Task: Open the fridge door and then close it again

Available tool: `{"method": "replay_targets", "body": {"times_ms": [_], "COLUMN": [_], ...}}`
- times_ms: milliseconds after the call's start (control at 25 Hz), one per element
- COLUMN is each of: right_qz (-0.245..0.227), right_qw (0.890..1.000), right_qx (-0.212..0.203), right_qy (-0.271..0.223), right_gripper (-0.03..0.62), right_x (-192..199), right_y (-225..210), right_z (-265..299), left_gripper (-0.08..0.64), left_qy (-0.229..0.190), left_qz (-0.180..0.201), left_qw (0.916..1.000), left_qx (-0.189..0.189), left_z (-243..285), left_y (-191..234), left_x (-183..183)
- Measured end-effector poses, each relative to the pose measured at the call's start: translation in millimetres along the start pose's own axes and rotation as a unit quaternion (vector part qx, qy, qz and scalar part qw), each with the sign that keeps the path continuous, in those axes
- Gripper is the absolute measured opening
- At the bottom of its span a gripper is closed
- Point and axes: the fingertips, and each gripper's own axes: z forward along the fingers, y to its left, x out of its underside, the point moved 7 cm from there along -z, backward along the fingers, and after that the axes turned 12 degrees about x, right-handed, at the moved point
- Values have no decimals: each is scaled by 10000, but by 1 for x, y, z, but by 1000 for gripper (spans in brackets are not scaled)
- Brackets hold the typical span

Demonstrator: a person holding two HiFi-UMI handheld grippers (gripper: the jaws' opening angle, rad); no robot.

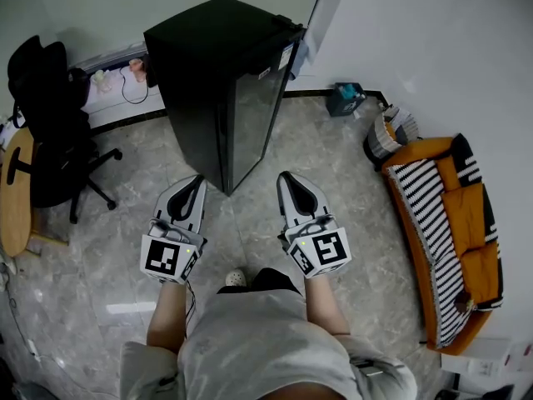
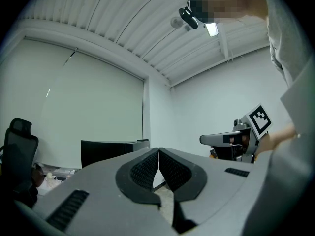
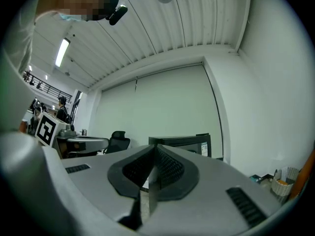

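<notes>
"Where's the fridge?"

"The black fridge (image 1: 218, 82) stands on the floor straight ahead, near the wall. Its glossy door (image 1: 260, 115) looks fully shut."

"And the grippers?"

"The left gripper (image 1: 196, 182) and right gripper (image 1: 288, 177) hover short of it, jaws pressed together with nothing held. I'd say opening hasn't begun. Next, one gripper should reach the door's edge, part its jaws and pull."

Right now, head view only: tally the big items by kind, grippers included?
fridge: 1
office chair: 1
wooden table: 1
sofa: 1
grippers: 2 (left gripper, right gripper, both shut and empty)
Total: 6
</notes>
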Motion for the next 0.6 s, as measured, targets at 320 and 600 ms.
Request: {"method": "replay_targets", "body": {"times_ms": [320, 600], "right_qz": [-50, 1], "right_qw": [9998, 9998], "right_qx": [191, 147], "right_qy": [91, 126], "right_gripper": [26, 26], "right_x": [4, 9], "right_y": [-13, -32], "right_z": [5, 29], "left_gripper": [17, 17], "left_qy": [13, 73], "left_qz": [-130, -157], "left_qw": [9998, 9998], "left_qx": [139, 101], "left_z": [19, 45], "left_y": [7, 18], "left_x": [9, 16]}}
